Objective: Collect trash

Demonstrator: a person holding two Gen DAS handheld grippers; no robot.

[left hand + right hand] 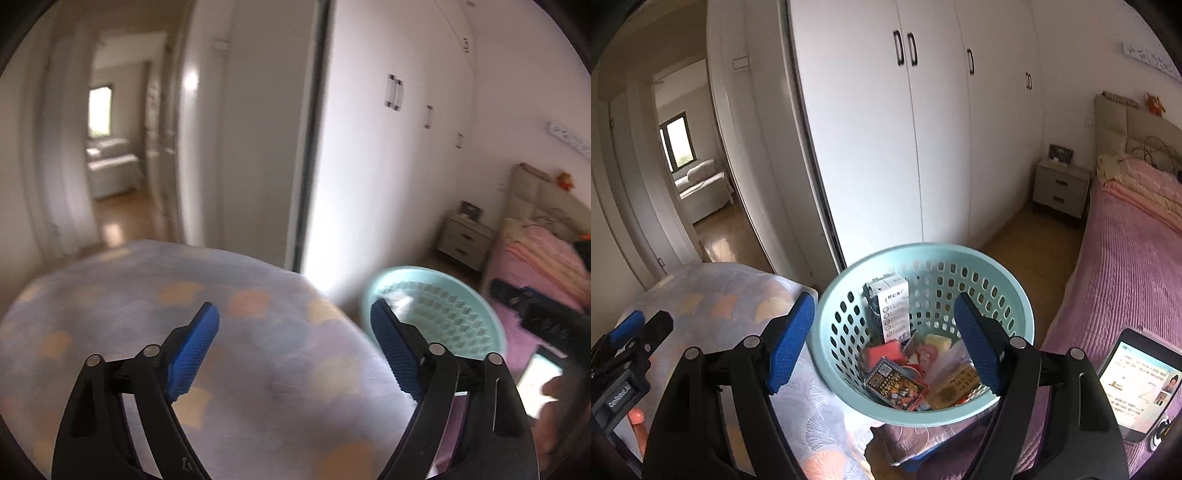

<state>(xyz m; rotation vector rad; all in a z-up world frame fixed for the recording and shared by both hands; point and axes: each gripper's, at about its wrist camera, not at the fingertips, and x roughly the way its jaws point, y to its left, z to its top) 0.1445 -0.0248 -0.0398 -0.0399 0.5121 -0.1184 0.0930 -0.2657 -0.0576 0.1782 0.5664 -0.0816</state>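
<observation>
Room: bedroom with a white wardrobe (923, 129) along the far wall, wood floor, and an open doorway (690, 166) at left leading to another room with a sofa.
Surface: a bed (1126, 266) with a pink quilted cover at right; a rounded form under a pale blue patterned cover (716, 295) at left.
Basket: a mint perforated basket (923, 258) sits at the bed's near corner, just beside the blue cover.
Trash: inside the basket, a white carton (894, 310) stands upright among flat wrappers and cards (897, 384) on the bottom.
Left claw: (291, 332) spread wide, nothing between the blue pads, over the blue cover; the view is blurred.
Right claw: (886, 325) spread, empty, framing the basket.
Around: a phone (1137, 384) with a lit screen lies on the bed at right; a nightstand (1060, 188) stands by the headboard.
Open room: bare floor between wardrobe and bed, and through the doorway.
</observation>
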